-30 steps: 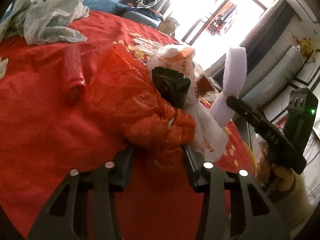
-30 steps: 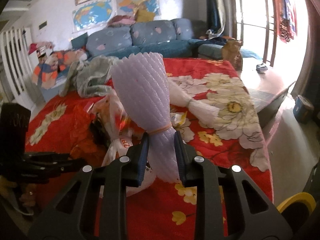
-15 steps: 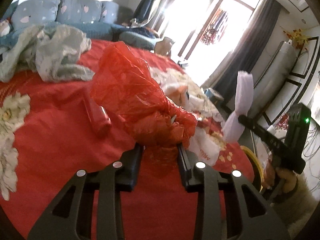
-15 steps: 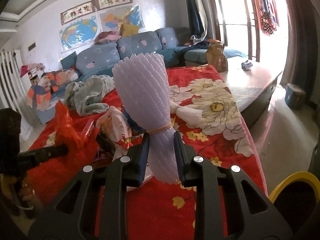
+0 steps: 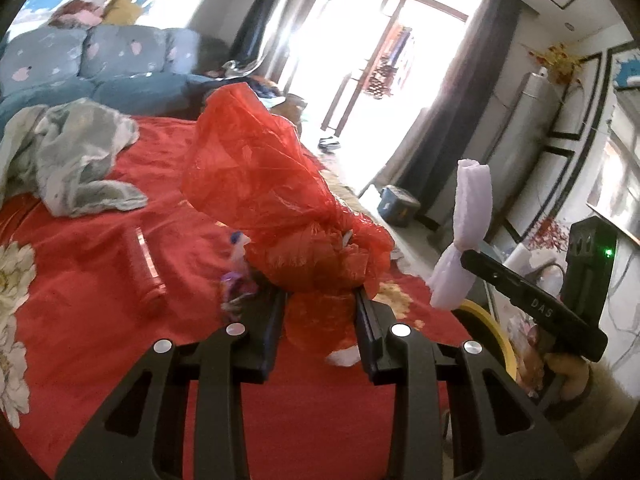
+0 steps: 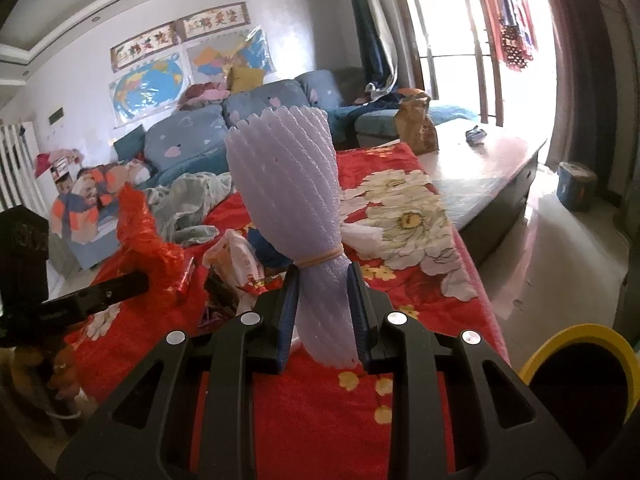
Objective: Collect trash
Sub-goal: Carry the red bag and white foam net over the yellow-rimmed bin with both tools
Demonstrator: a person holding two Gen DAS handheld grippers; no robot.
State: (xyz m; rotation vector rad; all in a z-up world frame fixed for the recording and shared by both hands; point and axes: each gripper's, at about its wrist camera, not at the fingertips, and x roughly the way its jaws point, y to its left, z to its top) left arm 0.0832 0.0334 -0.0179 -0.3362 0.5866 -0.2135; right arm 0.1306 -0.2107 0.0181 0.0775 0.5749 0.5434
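While raised over the red cloth (image 5: 100, 344), left gripper (image 5: 320, 312) clamps red plastic bag (image 5: 272, 200); right gripper (image 6: 322, 300) pinches foam net (image 6: 296, 196).

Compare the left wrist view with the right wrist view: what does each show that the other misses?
Only the left wrist view shows the red cylinder lying on the bedspread.
Only the right wrist view shows the wall maps and the white printed bag.
Both show the red plastic bag clamped in the left gripper, the white foam netting clamped in the right gripper, the grey cloth and the yellow-rimmed bin.
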